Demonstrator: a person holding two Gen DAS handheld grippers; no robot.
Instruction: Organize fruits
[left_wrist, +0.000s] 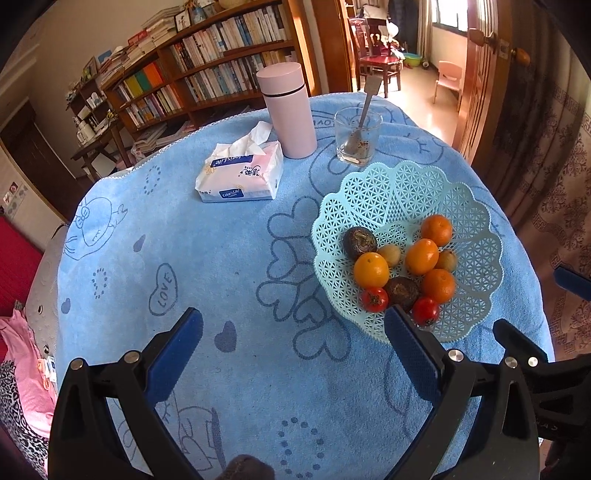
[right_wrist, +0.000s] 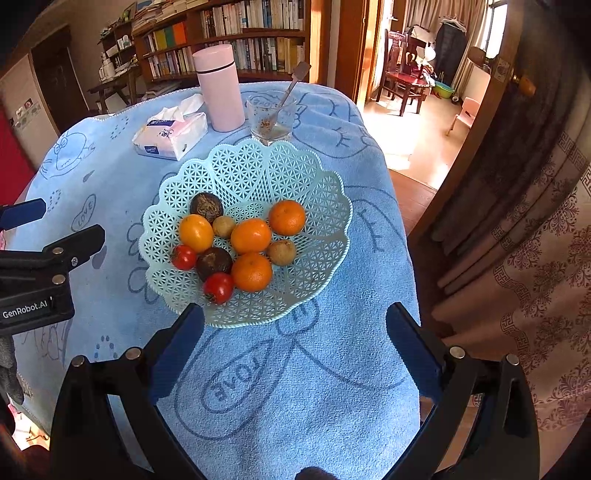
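- Left wrist view: we are holding our left gripper (left_wrist: 293, 325) spread wide, gripping nothing.
- We are keeping our right gripper (right_wrist: 295, 321) released beside the pale-green lattice plastic fruit basket (right_wrist: 258, 173).

1. I see the basket (right_wrist: 314, 236) on the cloth-covered table (right_wrist: 295, 387), right of centre.
2. All fruit lies in the basket: oranges (right_wrist: 251, 236), tomatoes (right_wrist: 218, 288), others touching in a cluster.
3. Behind the basket: glass (right_wrist: 271, 122) with a spoon (right_wrist: 286, 92) in it.
4. Flask (right_wrist: 219, 88) left of the glass; tissue pack (right_wrist: 170, 134) left of the flask.
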